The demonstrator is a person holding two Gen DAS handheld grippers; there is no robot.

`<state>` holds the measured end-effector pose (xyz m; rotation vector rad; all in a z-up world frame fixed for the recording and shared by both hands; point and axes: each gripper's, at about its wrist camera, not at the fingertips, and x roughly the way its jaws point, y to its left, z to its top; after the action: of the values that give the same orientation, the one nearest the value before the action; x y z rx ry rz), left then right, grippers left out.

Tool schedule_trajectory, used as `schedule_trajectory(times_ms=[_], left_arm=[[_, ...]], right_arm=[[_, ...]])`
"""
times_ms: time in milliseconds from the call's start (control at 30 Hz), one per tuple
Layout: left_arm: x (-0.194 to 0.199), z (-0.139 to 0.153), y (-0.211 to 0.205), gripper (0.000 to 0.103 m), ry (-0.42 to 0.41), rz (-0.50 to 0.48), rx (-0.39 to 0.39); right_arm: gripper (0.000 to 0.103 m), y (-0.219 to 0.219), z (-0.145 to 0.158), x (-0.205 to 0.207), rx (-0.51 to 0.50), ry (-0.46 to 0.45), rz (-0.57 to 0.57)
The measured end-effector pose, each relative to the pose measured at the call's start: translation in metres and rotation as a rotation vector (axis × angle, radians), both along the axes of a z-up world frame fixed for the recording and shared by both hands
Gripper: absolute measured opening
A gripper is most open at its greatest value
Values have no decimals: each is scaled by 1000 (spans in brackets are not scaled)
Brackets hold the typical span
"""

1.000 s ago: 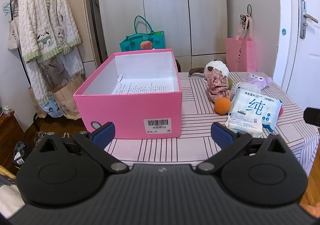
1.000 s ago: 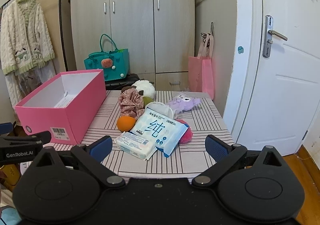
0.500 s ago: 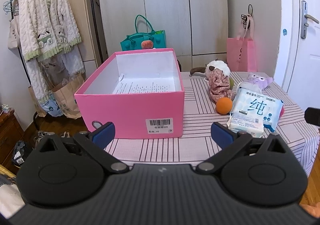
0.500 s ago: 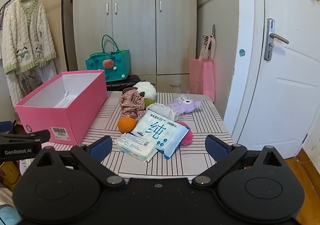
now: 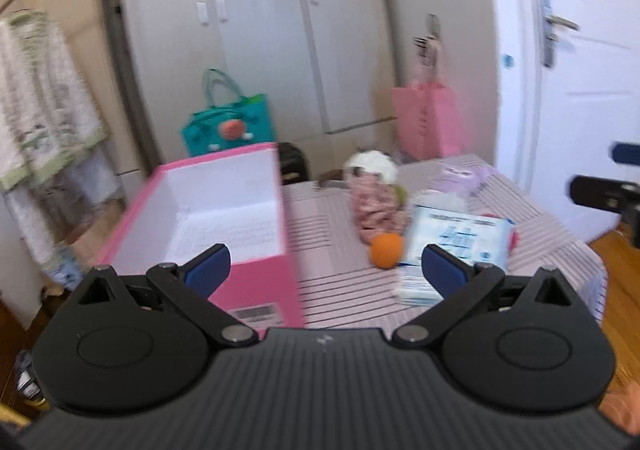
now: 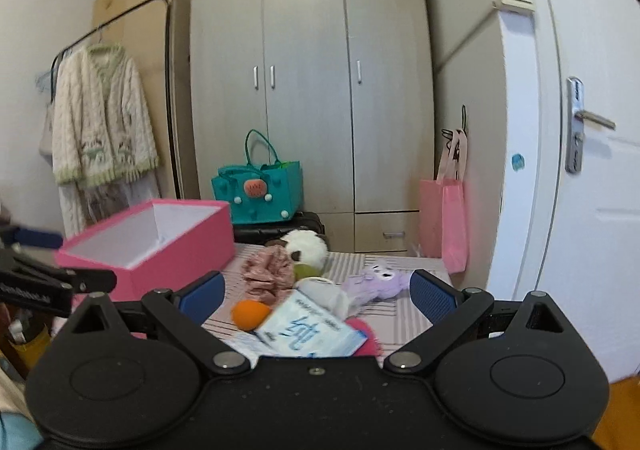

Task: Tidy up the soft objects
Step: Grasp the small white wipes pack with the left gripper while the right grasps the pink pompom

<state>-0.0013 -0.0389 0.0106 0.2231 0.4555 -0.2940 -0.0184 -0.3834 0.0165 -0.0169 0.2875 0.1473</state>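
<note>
While both grippers are hovering with jaws spread wide and empty, the soft things are lying in a loose heap on the striped table [image 5: 328, 250] right of the pink box [image 5: 224, 218]: an orange ball [image 5: 385, 256], a pale tissue pack [image 5: 460, 238], a pink ruffled cloth [image 6: 267, 270]. Only the right wrist view is showing the purple plush [image 6: 376, 284] sharply. Since half a second ago, the left gripper [image 5: 325, 270] is swinging rightward, and the right gripper [image 6: 316, 296] is closing in on the heap.

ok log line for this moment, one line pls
left gripper open, empty | right gripper open, empty | soft items heaped on table | pink box holds no soft items
</note>
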Motion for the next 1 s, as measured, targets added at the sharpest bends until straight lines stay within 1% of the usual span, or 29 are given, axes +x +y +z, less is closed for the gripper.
schedule_trajectory(times_ms=[67,167,233,300,367,433,500,600,667,700,767,833,900,933,1000], left_arm=[[10,-8,-9,103,48,-53,-32],[29,-24,-21,103,147,-124,-111],[37,-35,-31,103,171,-160,-107],[43,-47,-45,103,178,-194,-85],[51,-61,-58,103,192,-218,-68],[59,-71,-65,103,212,-226,-63],[68,-83,-71,103,238,-237,-58],[70,-95,-80,103,218,-270,-10],[69,-101,-86,103,191,-259,38],[70,-104,-88,103,188,-253,51],[73,-108,-89,103,186,-232,60],[78,-112,-91,103,176,-213,69],[81,-117,-93,103,172,-246,64],[83,-121,-95,103,185,-261,64],[84,-122,-95,103,188,-251,43]], right_arm=[[100,-8,-7,11,1,16,4],[99,-21,-24,31,-26,76,-13],[95,-29,-38,44,-53,128,-37],[93,-39,-51,56,-49,188,-43],[84,-47,-66,67,-31,240,-26],[79,-47,-78,71,-44,257,-17],[78,-44,-88,78,-70,268,-9],[78,-42,-98,89,-89,276,9],[72,-43,-105,100,-82,293,26],[70,-42,-109,106,-81,300,31],[69,-40,-116,116,-79,305,45],[69,-39,-119,122,-53,293,66],[69,-39,-119,126,-37,291,81],[69,-38,-119,128,-33,289,86],[69,-38,-120,133,-17,293,89]])
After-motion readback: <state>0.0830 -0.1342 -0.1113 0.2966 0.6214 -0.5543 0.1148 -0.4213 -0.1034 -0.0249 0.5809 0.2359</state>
